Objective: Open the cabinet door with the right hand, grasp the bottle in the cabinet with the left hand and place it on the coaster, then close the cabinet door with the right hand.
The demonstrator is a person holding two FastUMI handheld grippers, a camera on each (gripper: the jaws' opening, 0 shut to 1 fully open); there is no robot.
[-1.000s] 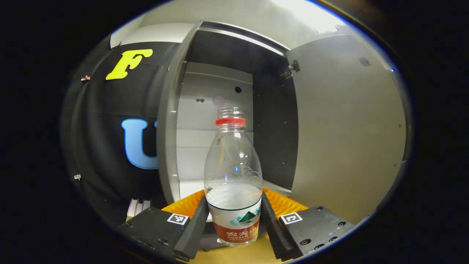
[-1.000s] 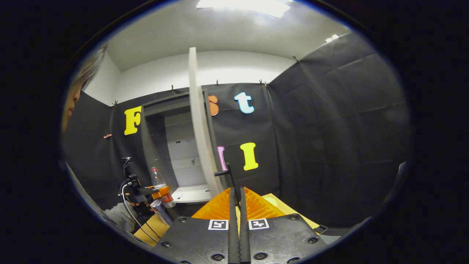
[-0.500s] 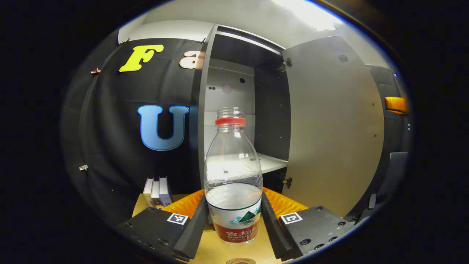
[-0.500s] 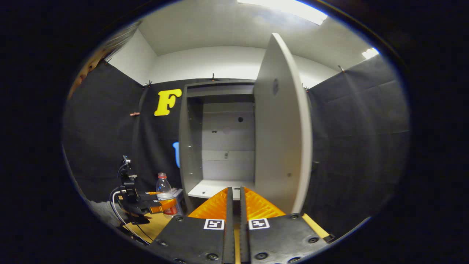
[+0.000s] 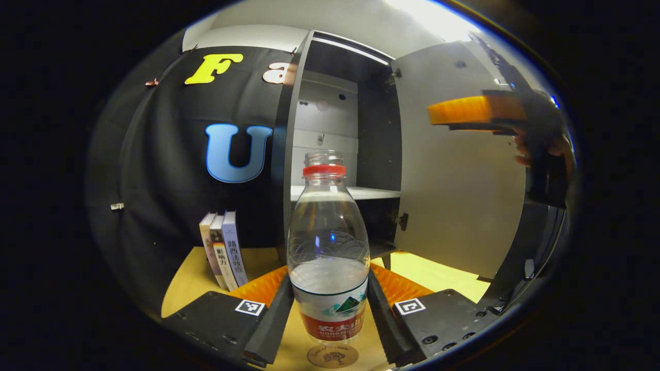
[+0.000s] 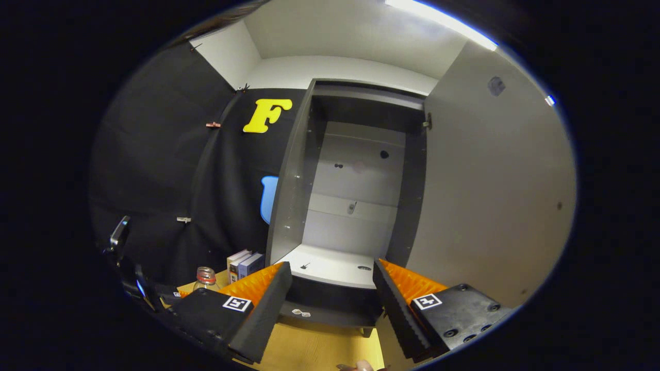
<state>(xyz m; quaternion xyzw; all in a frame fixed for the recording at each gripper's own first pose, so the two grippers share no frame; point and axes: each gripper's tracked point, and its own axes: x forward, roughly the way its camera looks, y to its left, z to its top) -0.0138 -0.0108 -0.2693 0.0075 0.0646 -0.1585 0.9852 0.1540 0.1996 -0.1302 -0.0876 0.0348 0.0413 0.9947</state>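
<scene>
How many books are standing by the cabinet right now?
3. The books stand upright side by side on the table, against the booth wall just left of the cabinet. More could be hidden behind the bottle.

The left claw point(image 5: 329, 314) is held level, and both its fingers point(image 5: 273, 319) press on the lower sides of the bottle point(image 5: 328, 247), one on each side. The bottle stands upright between them. In the left gripper view, the right claw point(image 5: 472, 112) is up at the right, well apart from the left one, with a hand point(image 5: 546, 149) around its body behind. In the right gripper view, the right claw point(image 6: 332, 304) has its fingers point(image 6: 258, 319) spread wide, with nothing between them.
</scene>
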